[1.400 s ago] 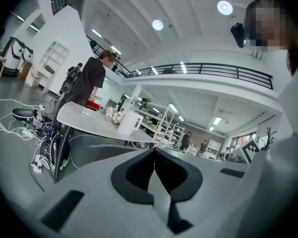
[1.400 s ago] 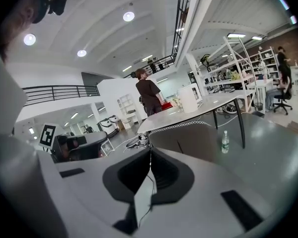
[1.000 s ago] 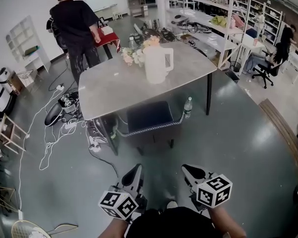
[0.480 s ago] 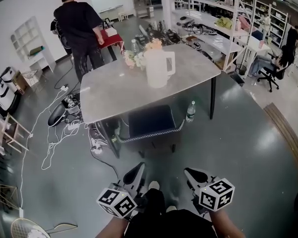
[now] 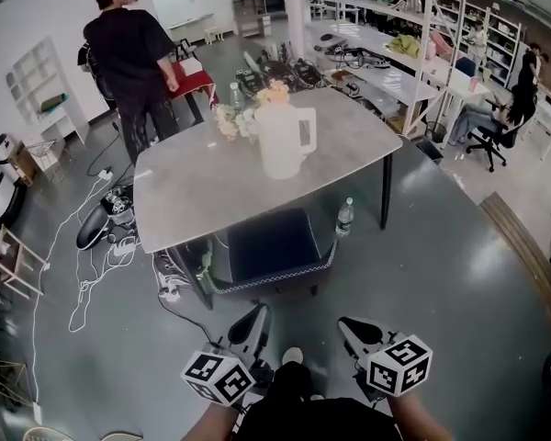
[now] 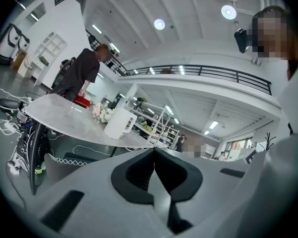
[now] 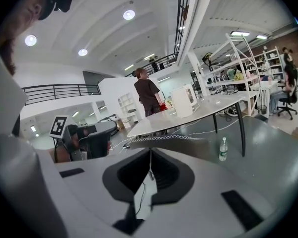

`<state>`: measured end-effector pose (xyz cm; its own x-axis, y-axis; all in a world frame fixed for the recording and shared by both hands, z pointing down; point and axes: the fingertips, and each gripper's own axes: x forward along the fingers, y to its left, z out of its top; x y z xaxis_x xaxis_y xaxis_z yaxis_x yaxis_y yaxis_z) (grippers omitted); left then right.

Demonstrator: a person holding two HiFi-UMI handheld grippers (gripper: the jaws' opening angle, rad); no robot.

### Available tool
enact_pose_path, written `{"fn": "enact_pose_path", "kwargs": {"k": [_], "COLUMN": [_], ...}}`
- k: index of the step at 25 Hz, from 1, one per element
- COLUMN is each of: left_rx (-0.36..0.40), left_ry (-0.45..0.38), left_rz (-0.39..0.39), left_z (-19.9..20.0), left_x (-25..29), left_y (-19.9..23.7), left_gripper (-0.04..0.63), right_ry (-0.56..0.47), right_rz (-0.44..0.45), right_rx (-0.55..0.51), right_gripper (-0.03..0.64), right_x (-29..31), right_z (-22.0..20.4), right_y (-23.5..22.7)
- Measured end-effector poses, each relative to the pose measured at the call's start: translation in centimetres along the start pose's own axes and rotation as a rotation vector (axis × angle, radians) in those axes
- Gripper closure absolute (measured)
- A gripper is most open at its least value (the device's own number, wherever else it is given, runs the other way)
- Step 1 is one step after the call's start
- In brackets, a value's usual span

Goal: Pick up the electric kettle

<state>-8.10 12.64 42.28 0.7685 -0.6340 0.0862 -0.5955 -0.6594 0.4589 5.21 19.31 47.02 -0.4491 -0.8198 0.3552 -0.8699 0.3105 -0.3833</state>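
Note:
The white electric kettle (image 5: pixel 282 139) with its handle to the right stands near the middle of a grey table (image 5: pixel 193 186), well ahead of me. It shows small in the left gripper view (image 6: pixel 119 123) and in the right gripper view (image 7: pixel 185 101). My left gripper (image 5: pixel 254 319) and right gripper (image 5: pixel 352 326) are low in the head view, close to my body and far short of the table. Both are shut with nothing between the jaws.
A bunch of flowers (image 5: pixel 241 116) sits behind the kettle. A dark chair (image 5: pixel 269 247) is pushed under the table's near edge, with a water bottle (image 5: pixel 345 217) on the floor beside it. A person in black (image 5: pixel 133 58) stands at the far left corner. Cables (image 5: pixel 83 274) trail on the left floor.
The table and kettle have come a little nearer and shifted slightly left in the head view as I walk towards them. Both grippers stay shut, still held low before me.

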Motion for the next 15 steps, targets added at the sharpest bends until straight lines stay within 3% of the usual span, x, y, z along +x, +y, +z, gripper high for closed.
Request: {"fn": "enact_pose_path", "kwargs": {"k": [15], "left_rx": [0.016], "left_ry": [0.072], "left_rz": [-0.024], "left_z": [3.7], "left_x": [7.1], "left_y": [7.5], "left_gripper": [0.591], "right_ry": [0.018], "right_rz": [0.001], "right_rx": [0.024], "right_gripper": [0.609], "right_x": [9.4], "right_z": [5.0], "right_y": [-2.4]}}
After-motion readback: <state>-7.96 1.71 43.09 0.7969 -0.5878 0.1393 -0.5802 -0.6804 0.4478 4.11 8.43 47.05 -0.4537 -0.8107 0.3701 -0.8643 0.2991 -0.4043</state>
